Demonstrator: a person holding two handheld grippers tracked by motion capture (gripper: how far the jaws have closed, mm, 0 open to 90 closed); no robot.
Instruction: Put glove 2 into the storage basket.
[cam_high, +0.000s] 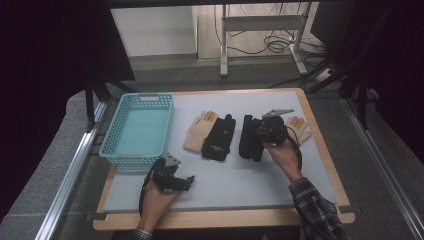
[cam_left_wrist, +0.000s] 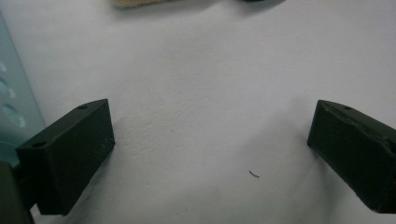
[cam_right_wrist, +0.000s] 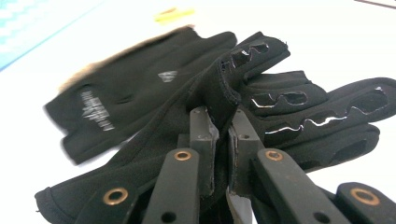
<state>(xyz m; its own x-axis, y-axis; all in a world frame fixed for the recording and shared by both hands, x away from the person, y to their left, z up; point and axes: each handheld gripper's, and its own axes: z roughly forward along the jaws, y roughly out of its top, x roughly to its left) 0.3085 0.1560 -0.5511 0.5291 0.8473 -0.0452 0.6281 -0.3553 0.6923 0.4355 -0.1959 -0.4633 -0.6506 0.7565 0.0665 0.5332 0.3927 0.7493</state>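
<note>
While pinched, the black glove (cam_high: 251, 138) lies lengthwise away from the person.

Matt black cloth glove (cam_right_wrist: 187, 116), reflective trim

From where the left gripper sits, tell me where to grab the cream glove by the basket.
Take the cream glove at its cuff, the wide end nearest the person, coming from the front edge. It lies flat with fingers pointing away, and a black glove lies against its right side, so the cuff is probably the freest part.
</note>
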